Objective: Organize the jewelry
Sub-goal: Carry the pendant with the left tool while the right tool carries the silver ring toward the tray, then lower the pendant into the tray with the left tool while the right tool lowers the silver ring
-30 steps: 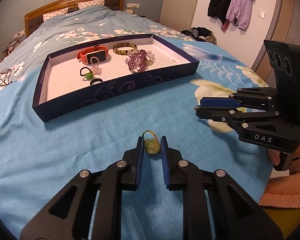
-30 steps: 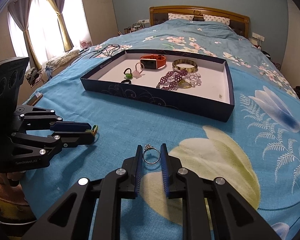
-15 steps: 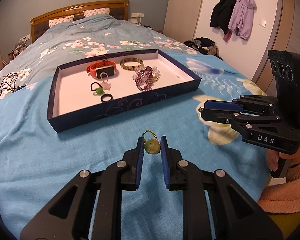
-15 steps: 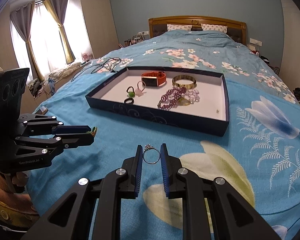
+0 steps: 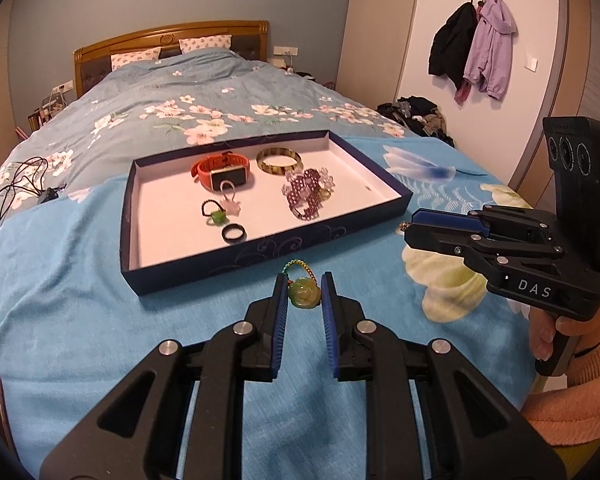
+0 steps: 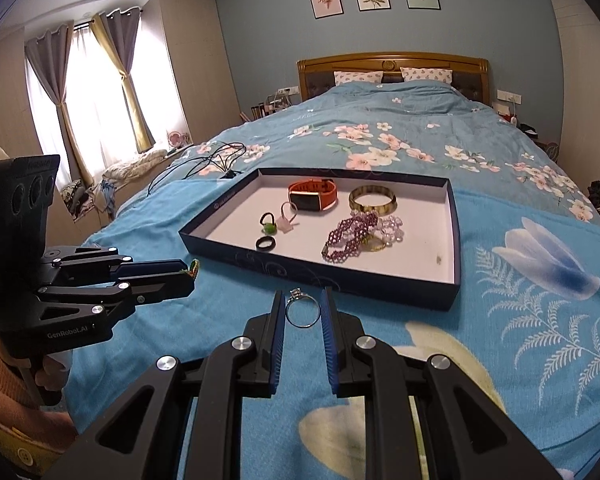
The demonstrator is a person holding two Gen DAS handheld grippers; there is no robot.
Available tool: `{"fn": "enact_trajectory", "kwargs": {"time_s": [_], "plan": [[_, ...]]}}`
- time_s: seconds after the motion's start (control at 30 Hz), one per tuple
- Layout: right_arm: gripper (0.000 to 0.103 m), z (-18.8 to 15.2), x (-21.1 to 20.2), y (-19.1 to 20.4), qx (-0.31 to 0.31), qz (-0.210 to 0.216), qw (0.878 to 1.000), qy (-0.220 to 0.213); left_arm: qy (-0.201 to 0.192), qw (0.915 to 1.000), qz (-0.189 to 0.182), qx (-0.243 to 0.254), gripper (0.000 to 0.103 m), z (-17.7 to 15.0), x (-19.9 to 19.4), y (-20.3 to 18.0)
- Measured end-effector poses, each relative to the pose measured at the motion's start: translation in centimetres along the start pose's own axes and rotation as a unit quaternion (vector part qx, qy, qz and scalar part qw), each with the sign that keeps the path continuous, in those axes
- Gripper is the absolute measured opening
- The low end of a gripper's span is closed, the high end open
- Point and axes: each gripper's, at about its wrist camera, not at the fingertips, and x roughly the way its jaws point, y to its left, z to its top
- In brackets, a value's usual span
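- pinching a green jade pendant [image 5: 305, 293] by its sides, the left gripper [image 5: 304, 300] hangs over the blue bedspread [image 5: 80, 320], the pendant's beaded loop poking out past the pads.
- beside it, the right gripper [image 6: 302, 312] is clamped on a silver ring [image 6: 302, 313], stone uppermost, held edge to edge.
- both have risen off the cover since a second ago and tipped up a little, so more of the room shows; the two pieces are lifted clear and ready to be carried.
- just beyond lies the navy tray [image 6: 316, 274], already holding an orange watch [image 6: 313, 197], a bangle [image 6: 372, 199], a purple bead bracelet [image 6: 350, 236] and small rings.
- next, probably, a short carry forward over the near rim.
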Motion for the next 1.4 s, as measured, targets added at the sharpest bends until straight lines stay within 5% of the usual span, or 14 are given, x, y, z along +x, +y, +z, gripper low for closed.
{"fn": "enact_trajectory", "kwargs": {"time_s": [1.4], "plan": [[0.016, 2.4, 0.3, -0.7, -0.002, -0.010, 0.999, -0.030, -0.031, 0.9991, 0.027, -0.005, 0.017, 2.0, -0.7, 0.8]]}}
